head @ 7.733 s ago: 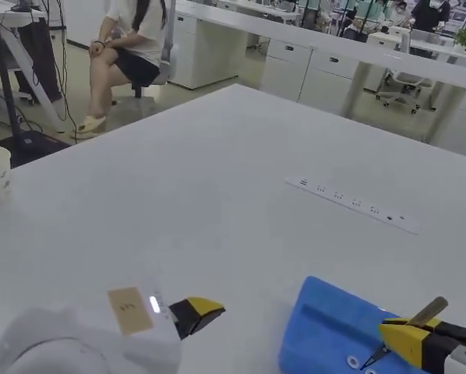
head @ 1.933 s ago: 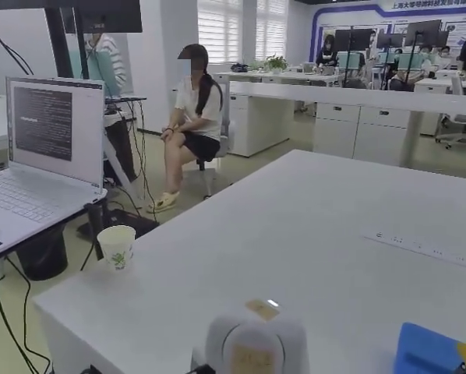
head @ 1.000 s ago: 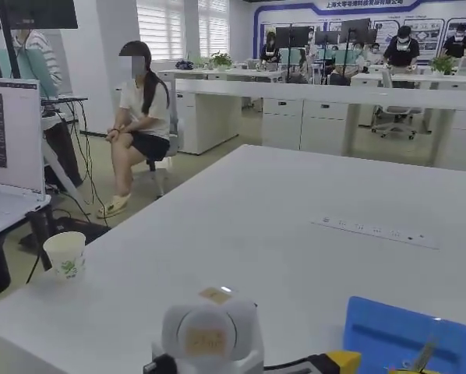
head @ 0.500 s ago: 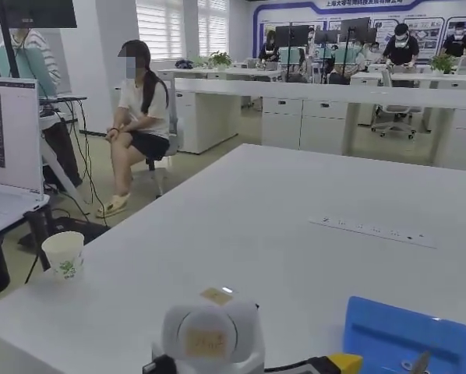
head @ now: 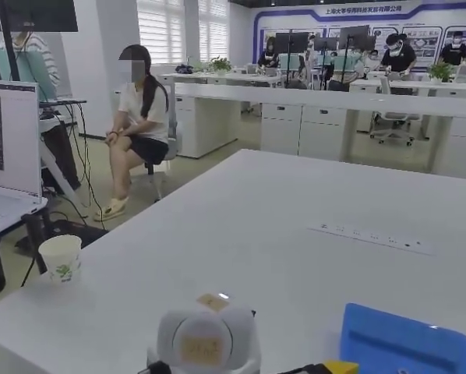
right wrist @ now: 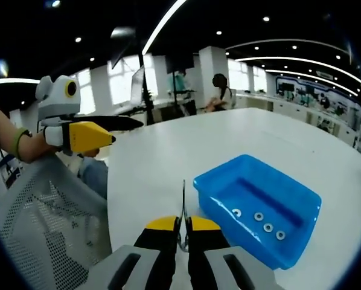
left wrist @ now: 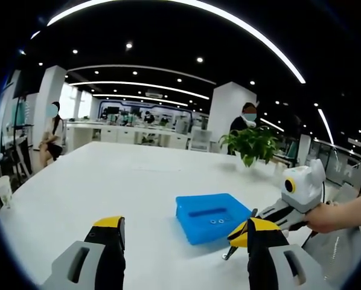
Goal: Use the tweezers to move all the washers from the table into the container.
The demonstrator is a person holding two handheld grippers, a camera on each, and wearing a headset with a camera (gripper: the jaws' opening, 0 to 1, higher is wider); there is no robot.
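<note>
Right gripper (right wrist: pixel 182 232) is clamped on tweezers (right wrist: pixel 183 202) — tips pointed forward; container (right wrist: pixel 298 232), holding washers (right wrist: pixel 259 216), is located just ahead-right. Left gripper (left wrist: pixel 180 241) is held wide.

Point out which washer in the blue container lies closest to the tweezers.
The washer at the left end of the row of four in the right gripper view; the other three trail rightward, farther from the tweezers.

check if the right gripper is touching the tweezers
Touching. The right gripper view shows the right gripper with its jaws closed on the tweezers, pinching the handle end between them.
</note>
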